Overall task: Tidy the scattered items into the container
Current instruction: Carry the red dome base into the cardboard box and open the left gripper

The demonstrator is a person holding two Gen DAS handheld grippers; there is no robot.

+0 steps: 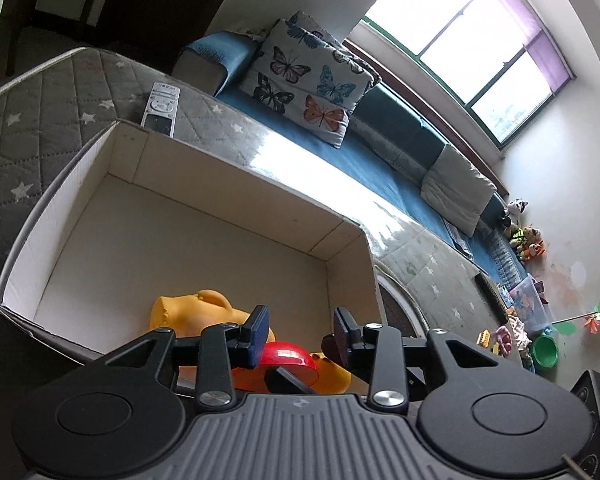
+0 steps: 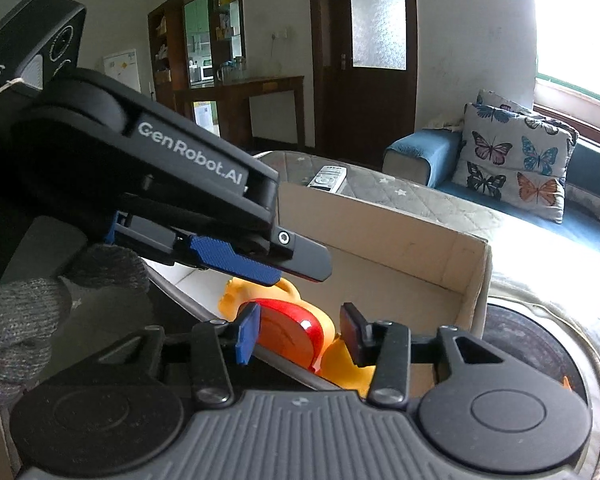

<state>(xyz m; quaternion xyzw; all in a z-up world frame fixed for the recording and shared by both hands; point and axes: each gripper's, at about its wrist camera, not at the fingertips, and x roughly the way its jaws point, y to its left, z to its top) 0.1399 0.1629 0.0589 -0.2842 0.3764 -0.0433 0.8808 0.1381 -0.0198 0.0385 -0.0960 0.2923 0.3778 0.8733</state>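
Observation:
An open cardboard box (image 1: 236, 184) with a pale inside stands on a grey quilted cover. A yellow plastic toy (image 1: 188, 314) lies in its near corner, and a glossy red round piece (image 1: 290, 356) rests against it; I cannot tell if the two are joined. My left gripper (image 1: 300, 334) hovers over them, open, with nothing at pad level. In the right wrist view it (image 2: 300, 268) reaches in from the left above the yellow toy (image 2: 256, 296). My right gripper (image 2: 300, 336) straddles the red piece (image 2: 288, 328): the blue pad is beside it, the dark pad apart.
A grey remote (image 1: 161, 108) lies on the quilted star-patterned cover (image 1: 40, 120) behind the box. Further back is a blue sofa with a butterfly cushion (image 1: 308, 80). A round dark mat (image 2: 540, 340) lies right of the box. A gloved hand (image 2: 20, 308) holds the left gripper.

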